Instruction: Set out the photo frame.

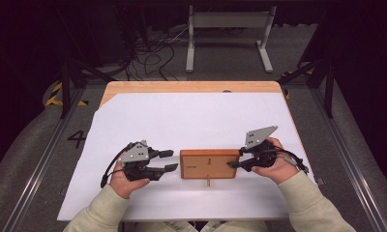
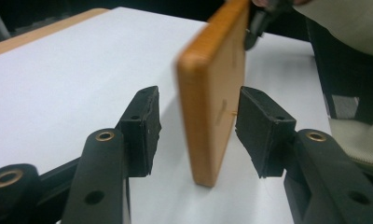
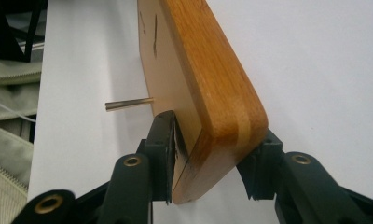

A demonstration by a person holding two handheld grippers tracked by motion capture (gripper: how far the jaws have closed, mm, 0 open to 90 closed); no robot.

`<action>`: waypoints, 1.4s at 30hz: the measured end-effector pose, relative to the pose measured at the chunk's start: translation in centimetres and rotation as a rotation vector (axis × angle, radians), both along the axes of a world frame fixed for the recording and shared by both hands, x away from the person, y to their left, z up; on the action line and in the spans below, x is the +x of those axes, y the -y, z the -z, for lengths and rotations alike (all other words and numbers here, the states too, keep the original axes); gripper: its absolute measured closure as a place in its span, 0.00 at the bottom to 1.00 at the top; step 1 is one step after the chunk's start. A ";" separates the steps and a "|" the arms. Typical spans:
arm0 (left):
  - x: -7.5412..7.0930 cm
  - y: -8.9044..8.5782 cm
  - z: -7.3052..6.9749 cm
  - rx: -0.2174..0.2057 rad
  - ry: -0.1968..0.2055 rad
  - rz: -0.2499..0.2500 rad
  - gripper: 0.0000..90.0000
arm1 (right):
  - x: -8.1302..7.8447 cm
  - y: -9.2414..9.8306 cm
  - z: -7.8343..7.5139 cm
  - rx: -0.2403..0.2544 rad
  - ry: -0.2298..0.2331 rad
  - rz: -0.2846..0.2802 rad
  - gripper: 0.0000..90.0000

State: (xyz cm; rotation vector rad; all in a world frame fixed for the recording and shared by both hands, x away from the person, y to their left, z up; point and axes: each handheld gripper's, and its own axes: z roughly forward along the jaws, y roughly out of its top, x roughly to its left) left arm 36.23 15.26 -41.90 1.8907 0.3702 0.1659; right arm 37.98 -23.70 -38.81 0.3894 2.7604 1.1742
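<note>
One wooden board (image 1: pixel 209 164), white sheet (image 1: pixel 182 121) beneath

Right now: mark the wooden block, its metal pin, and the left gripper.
wooden block (image 1: pixel 208 163), high view, middle of its top face
metal pin (image 3: pixel 128 103), right gripper view, mid-shaft
left gripper (image 1: pixel 169 160), high view, midway between its fingertips

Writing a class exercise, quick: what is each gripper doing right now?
Left gripper: open, pads on either side of the wooden board, not touching it.
Right gripper: closed on the board's other end.
</note>
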 end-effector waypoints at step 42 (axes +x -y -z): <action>2.3 -1.3 1.4 0.094 -0.057 -0.184 0.48 | -6.0 1.9 1.1 -0.056 0.083 0.057 0.54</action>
